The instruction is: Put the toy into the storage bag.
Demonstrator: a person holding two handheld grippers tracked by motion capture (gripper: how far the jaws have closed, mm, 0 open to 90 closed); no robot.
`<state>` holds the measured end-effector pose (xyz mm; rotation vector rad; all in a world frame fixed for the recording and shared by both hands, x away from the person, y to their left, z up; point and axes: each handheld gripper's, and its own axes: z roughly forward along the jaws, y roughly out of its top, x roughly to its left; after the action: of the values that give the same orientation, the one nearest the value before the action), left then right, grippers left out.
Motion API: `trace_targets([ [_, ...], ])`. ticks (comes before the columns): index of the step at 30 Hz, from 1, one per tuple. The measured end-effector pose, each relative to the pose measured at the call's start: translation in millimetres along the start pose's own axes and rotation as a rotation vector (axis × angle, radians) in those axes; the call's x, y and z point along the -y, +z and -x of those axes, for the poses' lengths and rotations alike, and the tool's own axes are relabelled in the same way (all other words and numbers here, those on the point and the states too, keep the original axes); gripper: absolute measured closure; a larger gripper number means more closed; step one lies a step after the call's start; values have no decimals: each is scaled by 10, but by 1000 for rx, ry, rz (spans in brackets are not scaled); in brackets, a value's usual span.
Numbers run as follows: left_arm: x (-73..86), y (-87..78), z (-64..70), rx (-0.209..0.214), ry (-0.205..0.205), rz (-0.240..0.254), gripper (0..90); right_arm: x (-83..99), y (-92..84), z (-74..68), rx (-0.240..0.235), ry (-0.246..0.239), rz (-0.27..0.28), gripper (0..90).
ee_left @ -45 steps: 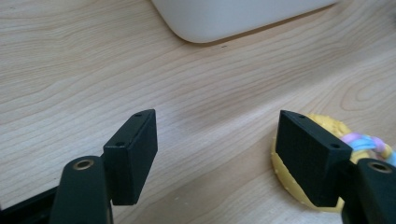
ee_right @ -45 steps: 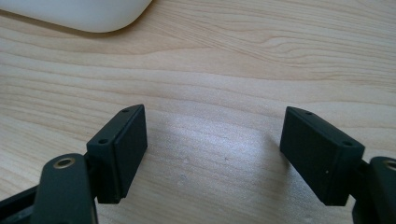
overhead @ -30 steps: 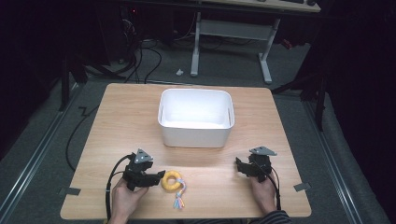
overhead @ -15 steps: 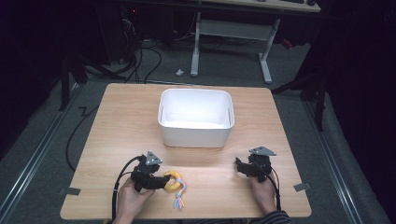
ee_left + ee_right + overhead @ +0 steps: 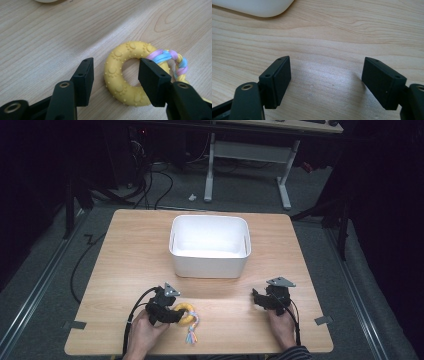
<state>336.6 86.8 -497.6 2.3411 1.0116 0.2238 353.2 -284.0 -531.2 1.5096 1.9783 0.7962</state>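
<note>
A wooden desk (image 5: pixel 130 250) carries a white tub (image 5: pixel 210 246) near its middle, standing upright with its open top facing up and nothing visible inside it. At the near edge, the person's left hand (image 5: pixel 142 335) holds the left gripper (image 5: pixel 172 312) low over the wood, with a grey three-cornered plate on top and a black cable looping out behind it. Its fingers (image 5: pixel 83 80) are spread wide and sit astride one side of a yellow ring toy (image 5: pixel 130 72): in the left gripper view, one finger stands on the bare wood just outside the ring, and the other is over the ring's hole and far side, so a section of the ring lies between them. The fingers do not seem to press on the ring; a gap shows between the outer finger and the yellow surface. The ring lies flat on the desk, studded with small raised bumps and paw-like marks, and a braided cord (image 5: pixel 172 61) of pink, blue and yellow strands is tied through it, trailing away toward the near edge of the desk in the high view. The right hand (image 5: pixel 280 330) holds the right gripper (image 5: pixel 260 300) well apart from the toy, toward the right side of the desk, also low. Its fingers (image 5: pixel 278 80) are wide apart with only bare wood between them, and a rounded corner of the white tub shows beyond them in the right gripper view.
</note>
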Motion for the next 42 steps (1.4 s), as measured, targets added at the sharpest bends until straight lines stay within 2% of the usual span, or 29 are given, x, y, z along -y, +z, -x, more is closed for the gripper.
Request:
trace_targets([
  [10, -27, 69, 34, -6, 26, -34, 530, 1, -2, -7, 3, -5, 3, 237],
  [23, -36, 114, 55, -35, 49, -70, 587, 1, -2, -5, 1, -4, 2, 241],
  [33, -36, 130, 55, -47, 44, -71, 630, 1, -5, -8, 2, -7, 2, 244],
  [38, -21, 124, 75, -61, 58, -60, 642, 1, -5, -10, 3, -8, 2, 243],
  [42, -20, 121, 70, -58, 50, -57, 646, 1, -5, -9, 4, -9, 3, 244],
])
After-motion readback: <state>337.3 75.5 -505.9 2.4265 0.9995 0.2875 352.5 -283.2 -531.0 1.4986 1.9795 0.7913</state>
